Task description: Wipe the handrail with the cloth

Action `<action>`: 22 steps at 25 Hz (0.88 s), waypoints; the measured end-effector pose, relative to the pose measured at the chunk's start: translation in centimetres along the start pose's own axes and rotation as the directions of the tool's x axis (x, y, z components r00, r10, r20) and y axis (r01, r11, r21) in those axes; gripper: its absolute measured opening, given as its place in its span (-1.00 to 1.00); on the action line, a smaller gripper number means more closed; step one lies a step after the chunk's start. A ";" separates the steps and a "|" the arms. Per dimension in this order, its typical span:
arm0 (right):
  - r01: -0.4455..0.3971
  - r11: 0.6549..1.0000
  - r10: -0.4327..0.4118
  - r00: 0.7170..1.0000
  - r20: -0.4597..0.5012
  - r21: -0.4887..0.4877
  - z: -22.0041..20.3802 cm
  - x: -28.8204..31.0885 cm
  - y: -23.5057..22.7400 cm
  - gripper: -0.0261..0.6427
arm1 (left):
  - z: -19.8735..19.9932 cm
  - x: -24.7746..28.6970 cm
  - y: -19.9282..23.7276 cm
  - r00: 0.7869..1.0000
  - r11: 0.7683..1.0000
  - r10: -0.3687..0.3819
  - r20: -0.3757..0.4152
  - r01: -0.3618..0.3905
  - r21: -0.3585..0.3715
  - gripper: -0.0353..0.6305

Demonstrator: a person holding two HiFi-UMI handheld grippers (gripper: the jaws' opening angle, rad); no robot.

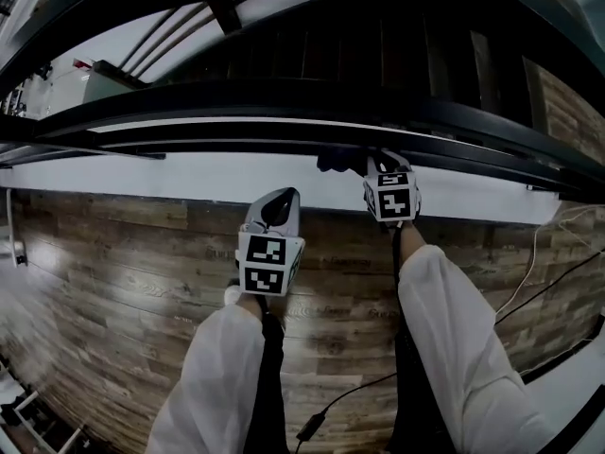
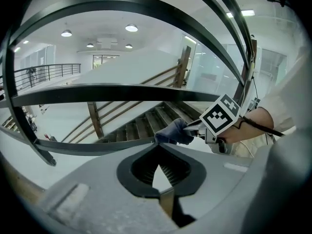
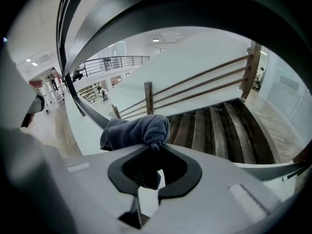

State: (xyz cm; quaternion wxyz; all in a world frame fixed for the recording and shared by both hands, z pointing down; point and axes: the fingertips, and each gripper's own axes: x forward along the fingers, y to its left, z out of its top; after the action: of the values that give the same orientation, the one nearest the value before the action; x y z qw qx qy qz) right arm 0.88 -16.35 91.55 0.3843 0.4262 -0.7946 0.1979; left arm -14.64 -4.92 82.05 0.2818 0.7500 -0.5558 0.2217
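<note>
Wood floor (image 1: 113,282), staircase (image 3: 219,130), ceiling lights (image 2: 130,28), possibly windows (image 2: 265,67)

1. in the head view the jaws of the right gripper (image 1: 376,162) are hidden under the handrail (image 1: 236,102) — only a dark scrap of the cloth (image 1: 338,160) shows at the handrail's lower edge.
2. in the right gripper view the cloth (image 3: 136,130) hides the stretch of handrail (image 3: 85,112) behind it, and its lower fold is lost in the dark between the jaws.
3. in the left gripper view the cloth (image 2: 173,132) at the handrail (image 2: 97,145) covers the right gripper's (image 2: 195,129) tips, and the sleeve (image 2: 292,96) is cut off by the right edge.
4. small figures (image 3: 103,61) far beyond the handrail — too small to tell.
5. the floor (image 1: 28,329) below the handrail is blurred at lower left.
</note>
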 end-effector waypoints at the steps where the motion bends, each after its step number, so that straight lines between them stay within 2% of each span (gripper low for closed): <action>1: 0.004 1.000 -0.004 1.000 0.002 0.006 -0.3 -0.2 -0.9 -0.80 | 0.2 0.5 -0.8 1.000 1.000 -0.009 -0.002 0.009 0.002 -0.90; 7: 0.009 0.999 -0.010 1.000 0.016 0.041 -1.7 -1.7 -4.7 -0.80 | 1.3 3.3 -5.7 0.998 0.996 -0.058 -0.023 0.060 0.069 -0.90; 11: 0.006 0.997 -0.008 1.000 0.022 0.079 -2.6 -2.8 -7.0 -0.80 | 2.4 5.0 -8.4 0.996 0.994 -0.080 -0.027 0.082 0.072 -0.90; 16: 0.033 0.995 -0.035 0.999 0.020 0.098 -4.7 -4.4 -11.4 -0.80 | 2.8 7.1 -12.3 0.995 0.989 -0.095 -0.037 0.099 0.111 -0.90; 22: 0.053 0.991 -0.056 0.998 0.013 0.125 -7.0 -6.2 -17.4 -0.80 | 3.2 9.9 -18.3 0.990 0.983 -0.131 -0.046 0.136 0.124 -0.90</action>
State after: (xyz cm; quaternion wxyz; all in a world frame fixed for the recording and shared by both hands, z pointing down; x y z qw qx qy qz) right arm 20.47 -18.32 90.84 0.3555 0.4726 -0.7719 0.2332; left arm 5.81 -9.99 82.85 0.2583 0.7977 -0.4836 0.2511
